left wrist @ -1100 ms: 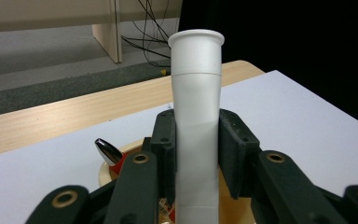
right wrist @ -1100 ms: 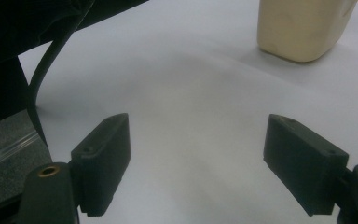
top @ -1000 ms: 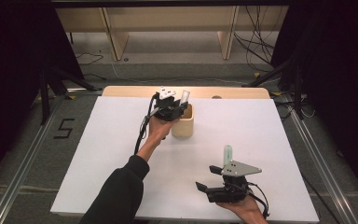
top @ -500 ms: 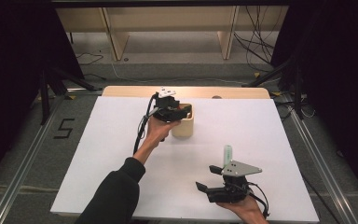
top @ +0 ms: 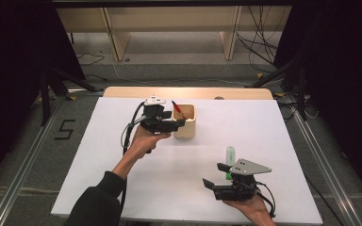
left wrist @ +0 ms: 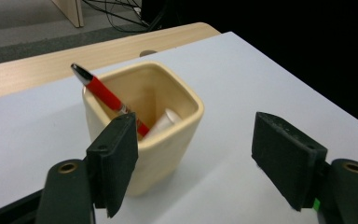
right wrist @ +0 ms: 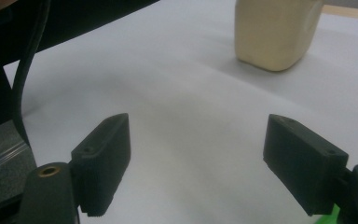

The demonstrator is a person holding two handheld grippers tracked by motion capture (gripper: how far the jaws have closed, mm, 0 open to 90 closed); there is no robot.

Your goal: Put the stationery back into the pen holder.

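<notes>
Seen from above: left gripper (top: 172,123) beside the cream cup (top: 185,121) on the white table (top: 99,160), jaws just opened wide, holding nothing. Red pen (left wrist: 109,100) left leaning inside the cup with a white object (left wrist: 165,122). Right gripper (top: 217,175) near the front edge, jaws wide apart, empty, green marker (top: 229,157) beside.

Legible markings: one. A dark numeral "5" (top: 65,129), laid out in what looks like tape, stands on the grey floor (top: 28,141) just left of the table (top: 264,127), seen in the high view. The numeral's strokes are blocky and angular. No other text, label, brand or sign can be read.
</notes>
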